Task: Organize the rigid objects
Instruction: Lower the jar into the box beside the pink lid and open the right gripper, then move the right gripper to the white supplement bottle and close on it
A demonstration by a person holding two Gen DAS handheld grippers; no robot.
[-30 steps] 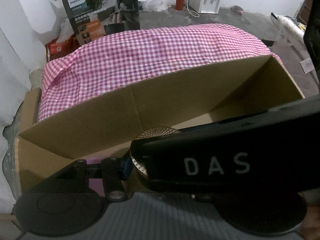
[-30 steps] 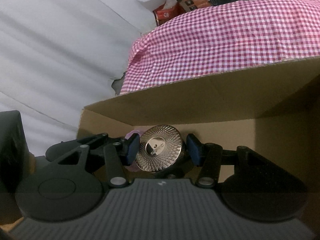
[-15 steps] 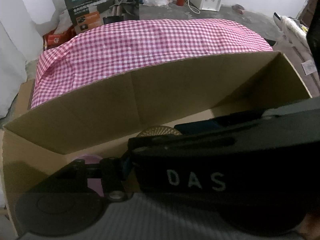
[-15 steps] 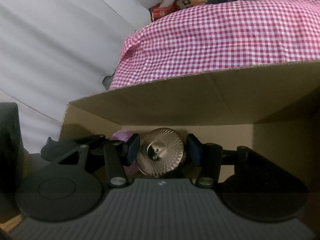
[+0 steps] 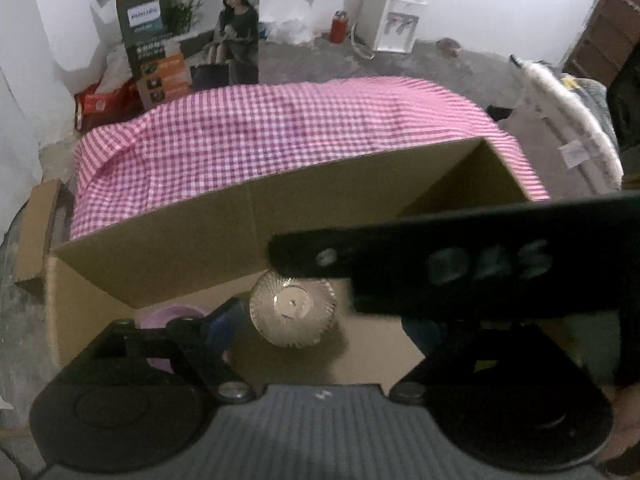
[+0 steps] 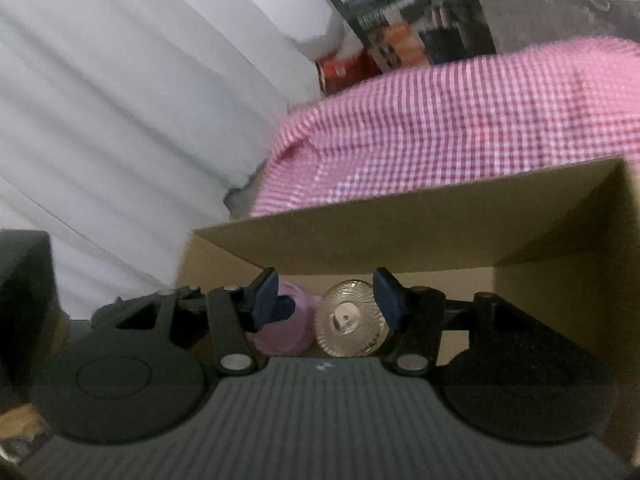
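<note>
A round ribbed gold-coloured lid-like object [image 5: 294, 308] lies on the floor of an open cardboard box [image 5: 192, 240]; it also shows in the right wrist view [image 6: 350, 320]. A purple round object [image 6: 276, 326] lies beside it on the left, also seen in the left wrist view [image 5: 172, 316]. My right gripper [image 6: 326, 298] is open above the gold object, its blue pads apart and clear of it. My left gripper [image 5: 324, 324] is open and empty over the box; the right gripper's black body [image 5: 460, 256] crosses in front and hides its right finger.
The box [image 6: 400, 232] stands in front of a table covered with a pink checked cloth [image 5: 280, 136]. A Philips carton [image 5: 168, 40] and a water dispenser [image 5: 394, 28] stand at the back. A white curtain [image 6: 120, 100] hangs on the left.
My right gripper has opened and let go of the gold object, which now lies on the box floor. Both grippers have lifted back a little from the box.
</note>
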